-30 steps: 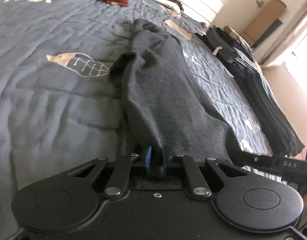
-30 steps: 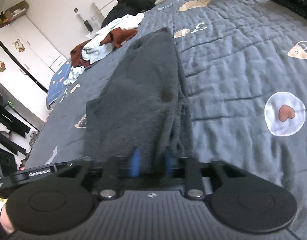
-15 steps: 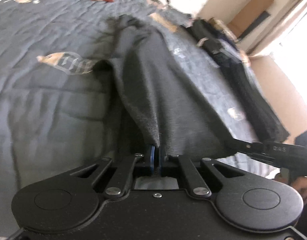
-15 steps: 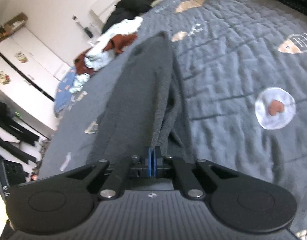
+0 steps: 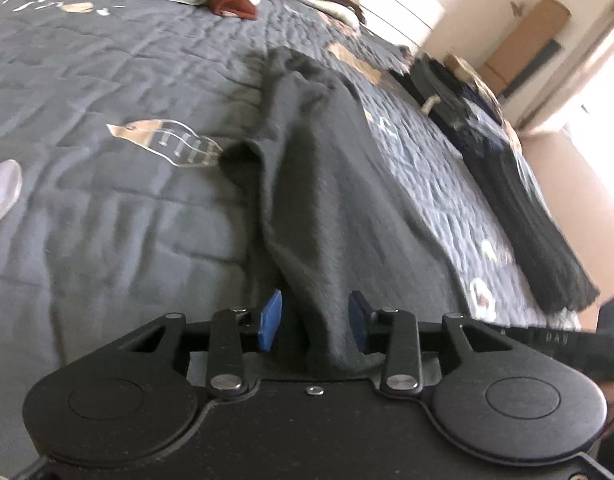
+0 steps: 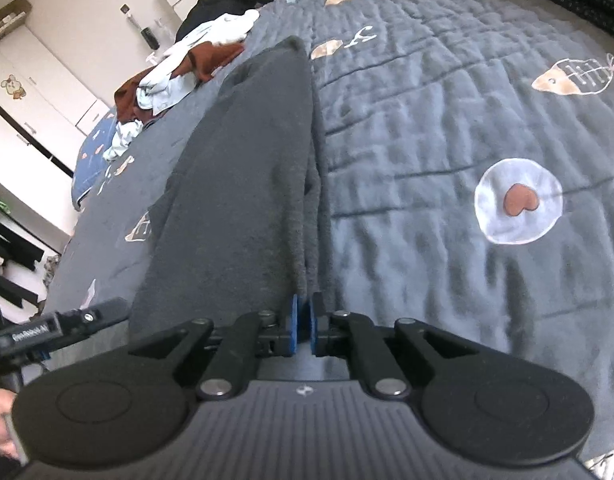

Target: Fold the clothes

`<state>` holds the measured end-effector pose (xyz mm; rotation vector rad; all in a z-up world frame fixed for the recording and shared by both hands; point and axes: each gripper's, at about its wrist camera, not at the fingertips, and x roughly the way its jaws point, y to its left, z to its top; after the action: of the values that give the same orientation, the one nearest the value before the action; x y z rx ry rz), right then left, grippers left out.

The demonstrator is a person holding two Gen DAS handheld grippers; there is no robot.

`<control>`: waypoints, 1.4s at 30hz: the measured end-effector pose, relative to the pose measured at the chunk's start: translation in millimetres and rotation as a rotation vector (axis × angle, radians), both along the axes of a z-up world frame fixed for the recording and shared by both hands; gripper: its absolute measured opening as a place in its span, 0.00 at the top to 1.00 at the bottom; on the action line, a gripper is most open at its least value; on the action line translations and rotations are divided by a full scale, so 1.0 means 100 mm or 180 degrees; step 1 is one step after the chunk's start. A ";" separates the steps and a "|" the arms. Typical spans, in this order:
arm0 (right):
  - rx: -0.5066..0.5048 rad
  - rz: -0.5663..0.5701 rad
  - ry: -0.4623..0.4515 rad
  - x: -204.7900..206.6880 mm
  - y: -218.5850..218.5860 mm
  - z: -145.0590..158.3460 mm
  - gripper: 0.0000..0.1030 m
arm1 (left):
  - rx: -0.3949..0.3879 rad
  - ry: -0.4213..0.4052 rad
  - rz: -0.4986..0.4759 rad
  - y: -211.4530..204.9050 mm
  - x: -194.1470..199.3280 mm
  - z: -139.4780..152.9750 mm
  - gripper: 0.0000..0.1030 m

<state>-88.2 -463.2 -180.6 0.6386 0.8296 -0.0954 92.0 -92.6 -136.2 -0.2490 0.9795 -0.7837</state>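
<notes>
Releasing on the left: left claw [image 5: 314, 322] has just been opening, pads apart, with the near hem of the dark grey garment [image 5: 327, 184] loose between them. Right claw [image 6: 303, 330] looks pinched on the other hem corner, so the garment lies in a long strip on the bed [image 5: 107, 220], probably for the next fold.

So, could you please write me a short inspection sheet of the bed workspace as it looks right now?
Surface: grey quilted bedspread with fish and heart prints, wrinkled.
Job's things: dark grey garment lying in a long narrow strip, near end lifted.
Clutter: heap of white and rust-brown clothes at the far side; stack of dark folded clothes along the bed edge.
Grippers: left gripper has just been opening, cloth between its pads, not pinched; right gripper shut on the garment's edge.
Cables: nothing seen.
Surroundings: white cupboards, cardboard box against the wall.
</notes>
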 end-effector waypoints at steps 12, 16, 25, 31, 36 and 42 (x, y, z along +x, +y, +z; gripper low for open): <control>0.0036 -0.0082 -0.0093 0.00 -0.11 -0.01 0.54 | 0.0008 0.0506 -0.0049 -0.15 0.13 -0.30 0.44; 0.0003 0.0043 0.0043 0.08 -0.02 -0.12 0.52 | 0.0002 0.0599 -0.0084 -0.21 0.14 -0.43 0.43; 0.0110 0.0012 0.0002 0.09 -0.05 -0.16 0.58 | -0.0545 0.0828 -0.0023 0.00 0.25 -0.32 0.88; 0.0191 -0.0036 0.0005 0.05 -0.13 -0.18 0.87 | -0.0286 0.0686 -0.0091 -0.03 0.26 -0.27 0.88; 0.0071 -0.0141 0.0060 0.01 -0.19 -0.16 0.82 | 0.0017 0.0702 -0.0057 -0.15 0.22 -0.41 0.70; 0.0180 -0.0285 -0.0144 -0.05 -0.29 -0.07 0.50 | -0.0166 0.0685 0.0107 -0.06 0.25 -0.33 0.55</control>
<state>-93.5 -491.9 -187.5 0.7288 0.7623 -0.1385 116.6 -98.7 -169.3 -0.4002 1.1551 -0.7632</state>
